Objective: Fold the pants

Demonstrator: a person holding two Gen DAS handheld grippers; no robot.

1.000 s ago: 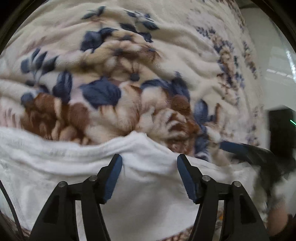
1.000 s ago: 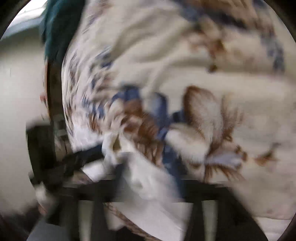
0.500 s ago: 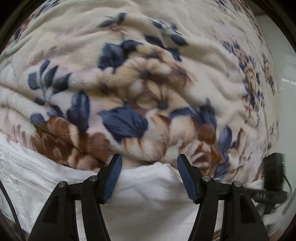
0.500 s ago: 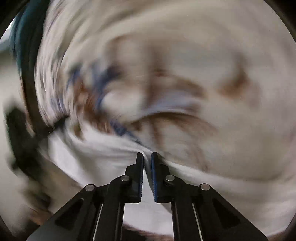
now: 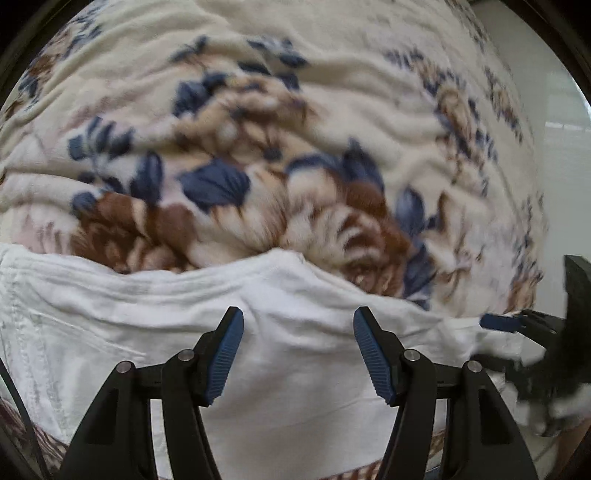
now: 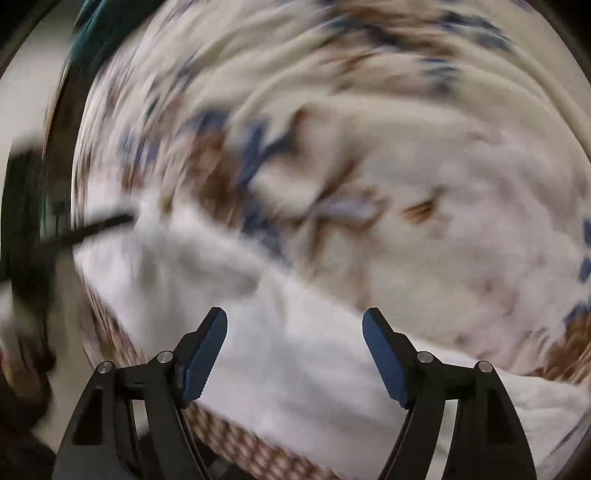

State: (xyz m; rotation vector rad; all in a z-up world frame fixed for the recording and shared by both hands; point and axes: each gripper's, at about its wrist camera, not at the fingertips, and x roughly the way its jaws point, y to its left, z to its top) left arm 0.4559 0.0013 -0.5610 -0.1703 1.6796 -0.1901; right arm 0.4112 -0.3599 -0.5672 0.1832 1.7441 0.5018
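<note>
White pants [image 5: 155, 317] lie on a cream blanket with blue and brown flowers [image 5: 280, 155]. In the left wrist view my left gripper [image 5: 298, 325] is open over the white cloth, holding nothing. The right gripper [image 5: 498, 323] shows at the right edge there, by the far end of the pants. In the blurred right wrist view the right gripper [image 6: 294, 325] is open above the white pants [image 6: 295, 354], holding nothing. The left gripper shows as a dark blur [image 6: 85, 230] at the left.
The blanket's braided edge [image 6: 236, 439] runs under the pants near the right gripper. A pale floor [image 5: 554, 110] lies beyond the blanket at the right. A dark teal cloth [image 6: 96, 33] sits at the upper left of the right wrist view.
The right gripper was shut on the white cloth half a second ago and has opened and let it go. The left gripper stayed open and shifted forward over the pants.
</note>
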